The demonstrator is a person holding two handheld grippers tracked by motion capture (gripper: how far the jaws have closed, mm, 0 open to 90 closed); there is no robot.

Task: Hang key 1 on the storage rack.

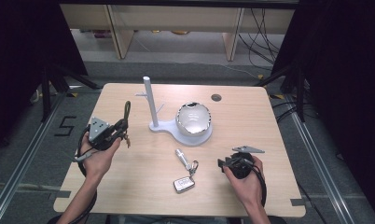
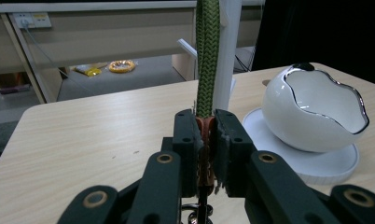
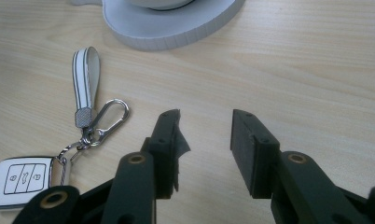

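Left gripper (image 2: pixel 205 140) clenched on green strap (image 2: pixel 207 56), held upright just left of white stand (image 1: pixel 149 100). Right gripper (image 3: pixel 205 140) released, near car key (image 3: pixel 24 177) on counter (image 1: pixel 241 112). Likely next: hook strap's loop over a peg; keep it vertical.

This looks like a lab or recording room set up for data capture. A small wooden tabletop (image 1: pixel 129 182) stands alone on grey carpet, flanked by black curtains (image 1: pixel 17 56) and black tripod legs (image 1: pixel 52 81). A "5" is marked in black tape on the floor (image 1: pixel 66 125). Loose cables (image 1: pixel 265 37) trail beneath pale desks (image 1: pixel 176 18) behind, and a wall socket strip (image 2: pixel 31 19) is visible.
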